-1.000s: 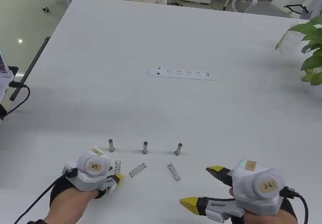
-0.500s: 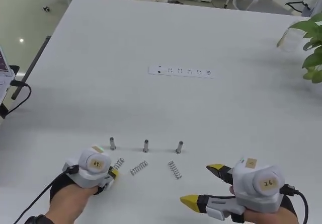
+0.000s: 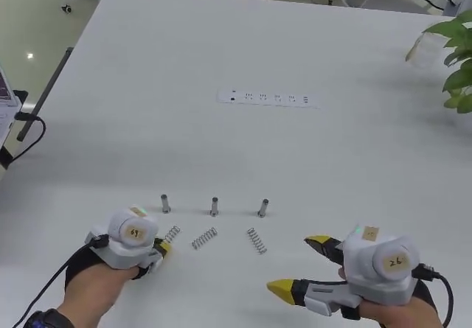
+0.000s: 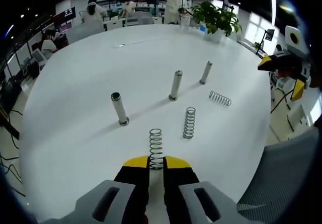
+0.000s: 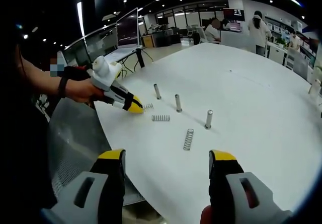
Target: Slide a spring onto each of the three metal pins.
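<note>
Three short metal pins stand upright in a row on the white table: left pin (image 3: 165,203), middle pin (image 3: 214,207), right pin (image 3: 263,208). Three springs lie in front of them. My left gripper (image 3: 161,248) is shut on the near end of the left spring (image 3: 172,234), seen close in the left gripper view, where the gripper (image 4: 156,162) pinches the spring (image 4: 156,142). The middle spring (image 3: 204,238) and the right spring (image 3: 256,240) lie loose. My right gripper (image 3: 299,265) hovers open at the near right, nothing between its jaws (image 5: 167,156).
A white power strip (image 3: 268,98) lies mid-table beyond the pins. A potted plant (image 3: 459,63) stands at the far right edge. A black cable (image 3: 29,140) hangs off the table's left edge. Office chairs stand beyond the far end.
The left gripper has drawn back slightly towards me, and the left spring has turned from straight to slanted at its tips. The right gripper has barely moved.
</note>
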### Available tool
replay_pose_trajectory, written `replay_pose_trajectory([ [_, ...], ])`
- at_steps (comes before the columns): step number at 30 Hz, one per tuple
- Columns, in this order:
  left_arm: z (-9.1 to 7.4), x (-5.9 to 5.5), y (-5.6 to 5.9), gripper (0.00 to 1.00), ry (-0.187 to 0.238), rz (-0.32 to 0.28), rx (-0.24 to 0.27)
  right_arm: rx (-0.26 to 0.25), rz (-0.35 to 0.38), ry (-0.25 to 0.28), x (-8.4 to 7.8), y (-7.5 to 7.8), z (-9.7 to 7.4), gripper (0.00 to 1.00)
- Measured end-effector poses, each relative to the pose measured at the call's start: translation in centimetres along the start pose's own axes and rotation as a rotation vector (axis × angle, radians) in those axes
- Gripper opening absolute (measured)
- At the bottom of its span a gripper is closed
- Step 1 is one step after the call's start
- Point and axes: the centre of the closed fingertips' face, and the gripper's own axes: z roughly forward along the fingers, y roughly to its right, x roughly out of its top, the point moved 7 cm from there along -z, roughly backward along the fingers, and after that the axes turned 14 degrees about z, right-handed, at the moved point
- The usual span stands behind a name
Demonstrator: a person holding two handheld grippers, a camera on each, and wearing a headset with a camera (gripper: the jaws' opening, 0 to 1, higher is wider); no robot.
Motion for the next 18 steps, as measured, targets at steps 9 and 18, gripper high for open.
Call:
replay_pose_trajectory([
  [9, -1.6, 0.0, 1.0, 0.02, 0.031, 0.007, -0.010, 0.012, 0.016, 0.000, -0.4, -0.3, 0.3, 0.65],
  [18, -2.7, 0.3, 2.4, 0.02, 0.070, 0.011, -0.040, 0.043, 0.014, 0.000, -0.1, -1.0, 0.9, 0.62],
])
